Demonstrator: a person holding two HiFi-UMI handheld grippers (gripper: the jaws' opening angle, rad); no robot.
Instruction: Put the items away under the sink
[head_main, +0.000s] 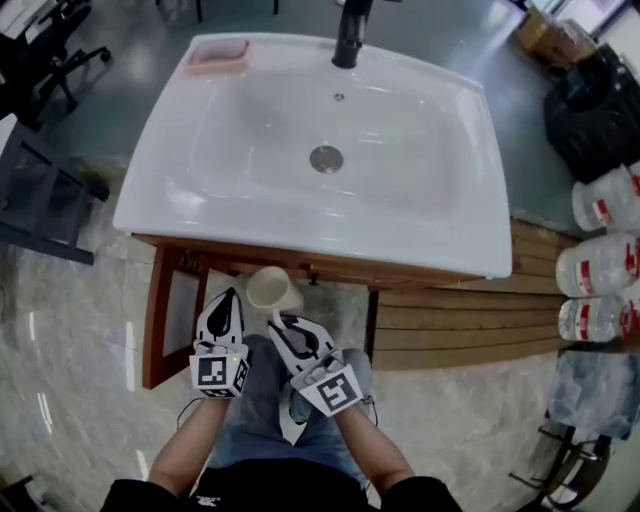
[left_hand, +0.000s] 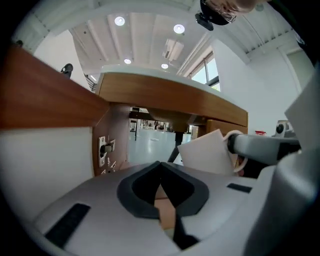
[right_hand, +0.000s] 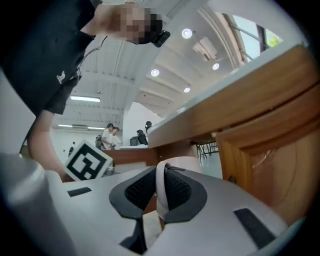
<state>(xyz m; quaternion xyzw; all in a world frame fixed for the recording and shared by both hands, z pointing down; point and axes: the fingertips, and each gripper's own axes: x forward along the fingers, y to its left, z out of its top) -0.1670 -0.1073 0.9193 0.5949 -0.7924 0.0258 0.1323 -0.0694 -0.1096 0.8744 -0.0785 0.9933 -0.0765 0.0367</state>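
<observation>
Mug (head_main: 268, 288), cream-coloured: in the head view it sits directly ahead of the right gripper (head_main: 283, 325) fingertips, below the front edge of the white sink (head_main: 180, 190) and beside the open cabinet door (head_main: 170, 310). The left gripper (head_main: 224, 305) lies just left of the mug.

Left gripper view: the left gripper (left_hand: 161, 170) jaws are closed together with nothing between them. The mug (left_hand: 207, 152) is right of the fingertips; the door hinge (left_hand: 105, 148) is to their left.

Right gripper view: the right gripper (right_hand: 161, 190) is clamped on the mug handle (right_hand: 161, 200). The mug body (right_hand: 185, 162) sits just beyond the pads.
</observation>
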